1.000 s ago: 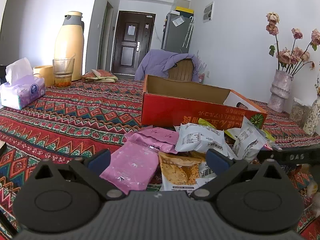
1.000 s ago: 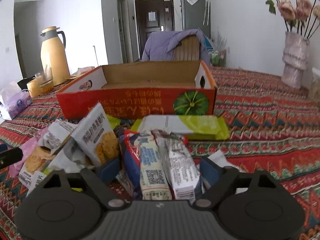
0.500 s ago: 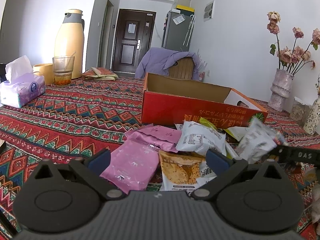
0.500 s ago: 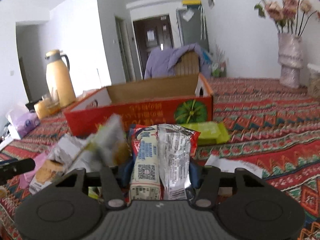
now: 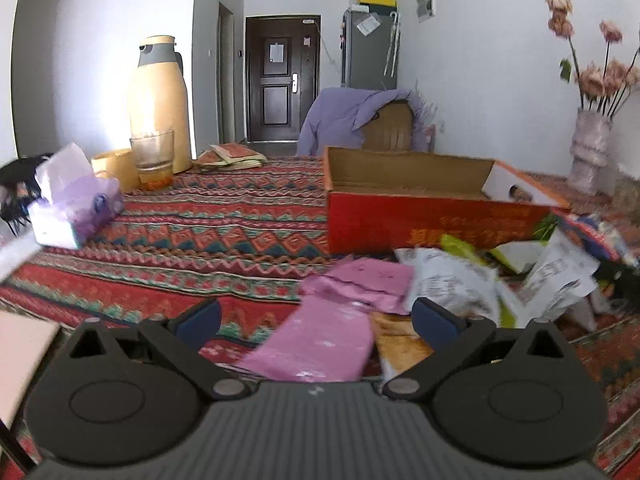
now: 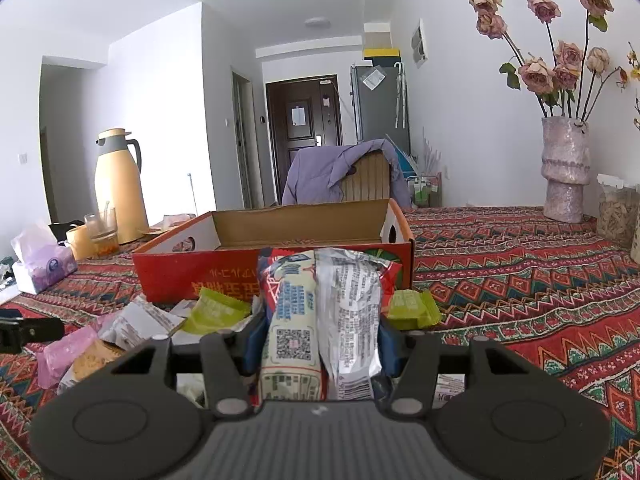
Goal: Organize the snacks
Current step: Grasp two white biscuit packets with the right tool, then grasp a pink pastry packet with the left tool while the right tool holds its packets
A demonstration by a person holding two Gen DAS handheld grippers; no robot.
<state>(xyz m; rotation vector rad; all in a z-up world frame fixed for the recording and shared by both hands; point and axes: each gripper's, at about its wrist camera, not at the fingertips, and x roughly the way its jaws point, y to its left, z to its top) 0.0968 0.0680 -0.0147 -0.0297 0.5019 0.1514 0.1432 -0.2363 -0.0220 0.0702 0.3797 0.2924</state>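
My right gripper (image 6: 316, 344) is shut on a red, white and silver snack packet (image 6: 320, 320), lifted off the pile in front of the open red cardboard box (image 6: 276, 268). Green packets (image 6: 216, 312) and white ones lie below it. In the left wrist view my left gripper (image 5: 318, 316) stands open low over a pink packet (image 5: 320, 340), not pressing it. White packets (image 5: 452, 284) and an orange-printed one (image 5: 400, 348) lie to its right, before the red box (image 5: 432, 220). The held packet (image 5: 588, 232) shows at the far right.
A patterned red cloth (image 5: 208, 232) covers the table. At the left stand a tissue pack (image 5: 72, 212), a glass (image 5: 152, 156) and a yellow thermos (image 5: 160, 100). A vase of dried roses (image 6: 564, 168) and a jar (image 6: 616, 216) stand at the right. A chair with a purple jacket (image 6: 340, 172) is behind.
My right gripper closed on the red and silver packet and lifted it off the pile toward the box. The left gripper stayed open and turned a little, so its view shifted left.
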